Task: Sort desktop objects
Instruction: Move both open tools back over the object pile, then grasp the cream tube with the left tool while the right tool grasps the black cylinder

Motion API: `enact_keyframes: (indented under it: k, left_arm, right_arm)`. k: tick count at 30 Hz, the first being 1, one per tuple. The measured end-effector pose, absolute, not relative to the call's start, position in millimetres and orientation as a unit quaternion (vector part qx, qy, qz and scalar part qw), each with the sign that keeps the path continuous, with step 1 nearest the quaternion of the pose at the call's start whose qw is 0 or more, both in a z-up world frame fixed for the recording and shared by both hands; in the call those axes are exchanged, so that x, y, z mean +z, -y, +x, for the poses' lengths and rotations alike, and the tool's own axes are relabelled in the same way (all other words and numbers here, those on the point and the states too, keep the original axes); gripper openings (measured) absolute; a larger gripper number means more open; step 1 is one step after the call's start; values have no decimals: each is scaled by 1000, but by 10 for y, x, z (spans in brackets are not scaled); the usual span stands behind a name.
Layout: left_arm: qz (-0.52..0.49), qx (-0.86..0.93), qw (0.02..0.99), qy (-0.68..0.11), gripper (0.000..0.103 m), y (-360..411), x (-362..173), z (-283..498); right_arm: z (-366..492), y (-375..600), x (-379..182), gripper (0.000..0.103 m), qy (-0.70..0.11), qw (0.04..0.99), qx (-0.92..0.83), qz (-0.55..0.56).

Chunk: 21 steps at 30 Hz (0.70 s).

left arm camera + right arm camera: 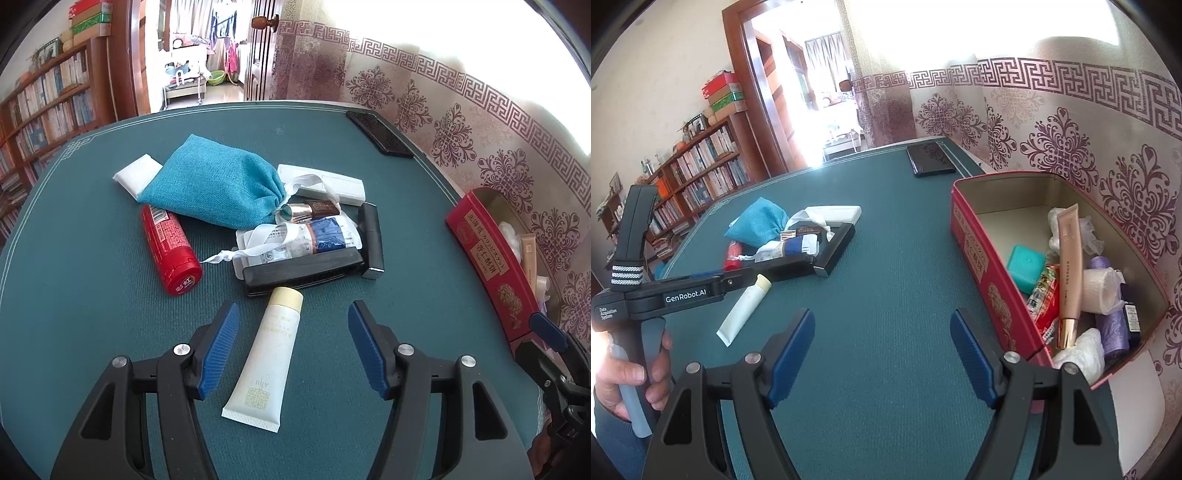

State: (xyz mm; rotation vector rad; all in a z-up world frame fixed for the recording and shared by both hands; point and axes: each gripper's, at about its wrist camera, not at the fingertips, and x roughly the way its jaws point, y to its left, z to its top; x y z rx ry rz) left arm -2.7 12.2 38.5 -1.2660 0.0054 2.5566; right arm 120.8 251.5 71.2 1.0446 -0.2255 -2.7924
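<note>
Left gripper (291, 345) jaws open astride the cream tube (266, 356); right gripper (882, 354) jaws open, empty, red tin (971, 236) right of them.

Left hand-held gripper (291, 345): black plastic frame, ribbed blue pads (218, 347), silver screws at pivots. Side carried white "GenRobot.AI" label (685, 296), small "Data Acquisition System" text, black-white banded strip, grey handle (628, 380). Right hand-held gripper (882, 354): same black frame, blue pads, silver screws.
</note>
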Motion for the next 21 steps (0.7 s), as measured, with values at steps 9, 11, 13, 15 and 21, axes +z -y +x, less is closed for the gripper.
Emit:
enact_keyframes:
  k: [9, 11, 13, 15, 21]
  left_arm:
    - [-450, 884, 130, -13, 65, -88, 154, -98]
    - [-453, 883, 124, -15, 65, -83, 109, -128]
    - [-460, 879, 123, -14, 53, -74, 52, -157]
    - [-458, 881, 120, -18, 44, -65, 45, -152]
    - [-457, 881, 124, 8, 29, 34, 67, -148]
  right_arm:
    - [1159, -2322, 616, 79, 60, 88, -924, 367]
    - [1137, -2310, 586, 79, 62, 90, -922, 373]
    - [1119, -2287, 558, 79, 63, 92, -919, 378]
    - [1107, -2273, 540, 79, 62, 94, -918, 380]
    - [1055, -2249, 500, 79, 70, 105, -912, 390]
